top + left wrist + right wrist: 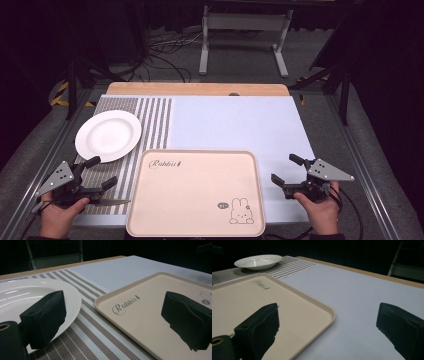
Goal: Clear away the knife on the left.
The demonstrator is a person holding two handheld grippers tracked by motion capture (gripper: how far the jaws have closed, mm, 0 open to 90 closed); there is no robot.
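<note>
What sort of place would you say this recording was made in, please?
Most likely a lab or studio bench dressed as a dining spot. A white plate sits on a striped placemat beside a beige tray, yet the table stands on grey carpet among loose cables and a metal stand.

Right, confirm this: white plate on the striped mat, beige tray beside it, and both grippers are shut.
Not quite. Both grippers are open: the left gripper and right gripper hold their fingers apart with nothing between, as the high view shows. The white plate, striped mat and beige tray are right.
</note>
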